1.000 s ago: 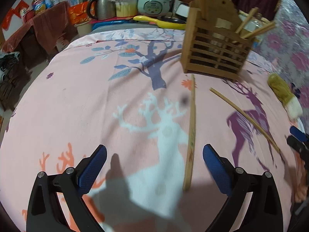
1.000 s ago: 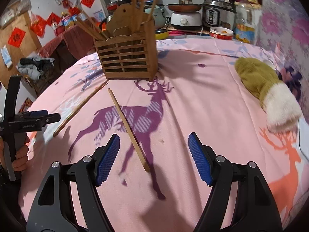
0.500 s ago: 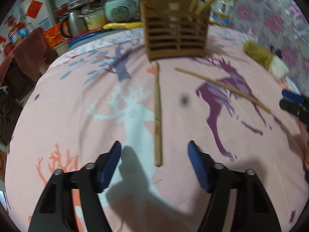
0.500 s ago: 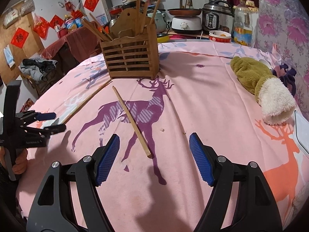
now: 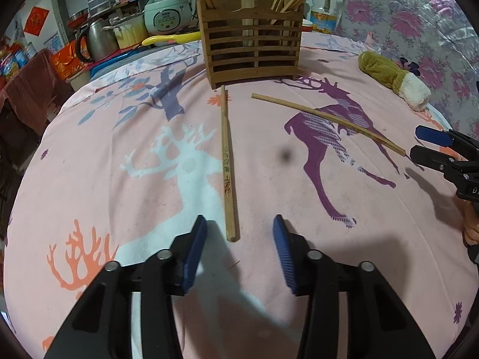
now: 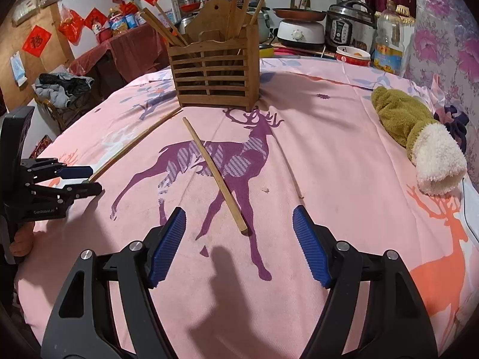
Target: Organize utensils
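Note:
Two wooden chopsticks lie on the pink deer-print cloth. The printed one [image 5: 227,164] lies lengthwise, its near end just ahead of my open left gripper [image 5: 239,230], between the blue pads. The plain one [image 6: 214,170] lies slanted, its near end just ahead of my open right gripper [image 6: 239,227]; it also shows in the left wrist view [image 5: 329,122]. A slatted wooden holder [image 5: 253,51] with several chopsticks stands at the far side, and shows in the right wrist view [image 6: 214,74]. Both grippers are empty.
A green and white plush sock [image 6: 419,137] lies at the right. The right gripper [image 5: 443,152] shows at the left view's right edge, the left gripper [image 6: 60,182] at the right view's left edge. Cookers and a kettle [image 5: 95,39] stand beyond the table.
My left gripper has swung right and closed in on the printed chopstick, its jaws narrower than before. My right gripper has edged toward the plain chopstick's near end.

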Available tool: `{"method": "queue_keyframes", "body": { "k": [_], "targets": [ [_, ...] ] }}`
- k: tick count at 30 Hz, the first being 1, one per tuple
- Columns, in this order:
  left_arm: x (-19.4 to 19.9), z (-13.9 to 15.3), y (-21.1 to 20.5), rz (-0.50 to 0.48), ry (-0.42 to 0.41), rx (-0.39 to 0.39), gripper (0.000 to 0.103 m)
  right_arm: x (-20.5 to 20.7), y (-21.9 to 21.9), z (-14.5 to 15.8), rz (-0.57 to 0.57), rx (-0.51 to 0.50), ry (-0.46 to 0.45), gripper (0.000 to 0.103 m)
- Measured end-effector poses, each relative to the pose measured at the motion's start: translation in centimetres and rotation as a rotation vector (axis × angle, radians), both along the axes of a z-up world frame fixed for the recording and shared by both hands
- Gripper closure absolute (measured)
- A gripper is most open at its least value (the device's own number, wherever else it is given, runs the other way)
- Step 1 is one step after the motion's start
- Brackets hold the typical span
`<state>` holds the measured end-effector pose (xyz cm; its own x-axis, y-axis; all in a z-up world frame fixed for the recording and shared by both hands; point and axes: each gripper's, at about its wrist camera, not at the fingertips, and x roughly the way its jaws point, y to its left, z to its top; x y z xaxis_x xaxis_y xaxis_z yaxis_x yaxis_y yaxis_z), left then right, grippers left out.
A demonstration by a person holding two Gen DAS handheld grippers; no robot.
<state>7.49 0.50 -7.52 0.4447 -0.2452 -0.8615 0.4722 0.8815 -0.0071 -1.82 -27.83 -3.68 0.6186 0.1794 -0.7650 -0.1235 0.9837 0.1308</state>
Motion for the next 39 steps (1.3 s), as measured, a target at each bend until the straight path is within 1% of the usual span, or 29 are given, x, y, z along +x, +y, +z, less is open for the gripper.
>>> {"method": "queue_keyframes", "body": {
  "k": [1, 3, 7, 9, 10, 11, 12, 13, 14, 15, 16, 17, 21, 23, 25, 28, 29, 30, 31, 32, 34, 39],
  "targets": [
    [0.1, 0.0, -0.1, 0.000, -0.006, 0.004, 0.063, 0.0, 0.1, -0.1, 0.002, -0.003, 0.004, 0.038],
    [0.5, 0.0, 0.0, 0.010, -0.006, 0.004, 0.063, 0.2, 0.3, -0.2, 0.006, -0.017, 0.014, 0.045],
    [1.1, 0.0, 0.4, 0.033, 0.006, -0.013, 0.065, 0.5, 0.4, -0.5, 0.012, -0.027, 0.029, 0.049],
    [0.9, 0.0, 0.2, 0.030, -0.003, -0.001, 0.065, 0.8, 0.4, -0.7, 0.014, -0.031, 0.044, 0.052],
    [0.8, 0.0, 0.0, 0.024, -0.008, 0.004, 0.068, 1.0, 0.5, -0.9, 0.018, -0.033, 0.054, 0.053],
    [0.7, 0.0, -0.2, 0.019, -0.012, 0.008, 0.072, 1.2, 0.6, -1.1, 0.022, -0.035, 0.063, 0.057],
    [0.6, 0.0, -0.4, 0.010, -0.018, 0.014, 0.074, 1.6, 0.7, -1.4, 0.028, -0.037, 0.084, 0.068],
    [0.4, 0.0, -0.6, 0.001, -0.023, 0.018, 0.078, 1.9, 0.9, -1.8, 0.034, -0.036, 0.105, 0.075],
    [0.3, 0.0, -0.7, -0.007, -0.024, 0.017, 0.086, 2.1, 0.9, -2.0, 0.032, -0.035, 0.116, 0.083],
    [0.2, 0.0, -0.9, -0.019, -0.024, 0.016, 0.090, 2.1, 0.8, -1.9, 0.032, -0.029, 0.109, 0.092],
    [0.0, 0.0, -1.0, -0.025, -0.028, 0.022, 0.093, 2.1, 0.9, -1.9, 0.040, -0.022, 0.110, 0.093],
    [-0.1, 0.0, -1.2, -0.029, -0.037, 0.033, 0.094, 2.0, 1.0, -1.9, 0.042, -0.029, 0.108, 0.096],
    [-0.2, 0.0, -1.2, -0.032, -0.036, 0.037, 0.094, 1.8, 1.3, -1.7, 0.046, -0.050, 0.096, 0.096],
    [-0.1, -0.1, -1.1, -0.026, -0.028, 0.029, 0.092, 1.9, 1.3, -1.8, 0.045, -0.050, 0.106, 0.095],
    [-0.1, 0.0, -1.0, -0.018, -0.032, 0.033, 0.088, 2.0, 1.2, -1.9, 0.044, -0.039, 0.113, 0.095],
    [-0.1, 0.0, -0.9, -0.016, -0.033, 0.034, 0.088, 2.0, 1.1, -1.9, 0.043, -0.037, 0.114, 0.095],
    [-0.1, 0.0, -0.9, -0.018, -0.035, 0.037, 0.088, 2.0, 1.1, -1.9, 0.043, -0.037, 0.113, 0.096],
    [-0.2, 0.0, -0.9, -0.021, -0.037, 0.034, 0.090, 2.0, 1.1, -1.9, 0.043, -0.037, 0.113, 0.096],
    [-0.3, 0.1, -1.0, -0.024, -0.038, 0.033, 0.095, 2.0, 1.1, -1.9, 0.042, -0.039, 0.110, 0.096],
    [-0.4, 0.2, -1.0, -0.023, -0.048, 0.038, 0.096, 2.0, 1.1, -1.9, 0.041, -0.041, 0.107, 0.096],
    [-0.6, 0.6, -1.0, -0.022, -0.073, 0.034, 0.096, 1.7, 1.2, -1.5, 0.030, -0.055, 0.077, 0.096],
    [-1.3, 2.5, -0.4, -0.002, -0.143, -0.006, 0.097, 0.7, 1.7, -0.1, 0.021, -0.093, -0.007, 0.096]
  ]
}}
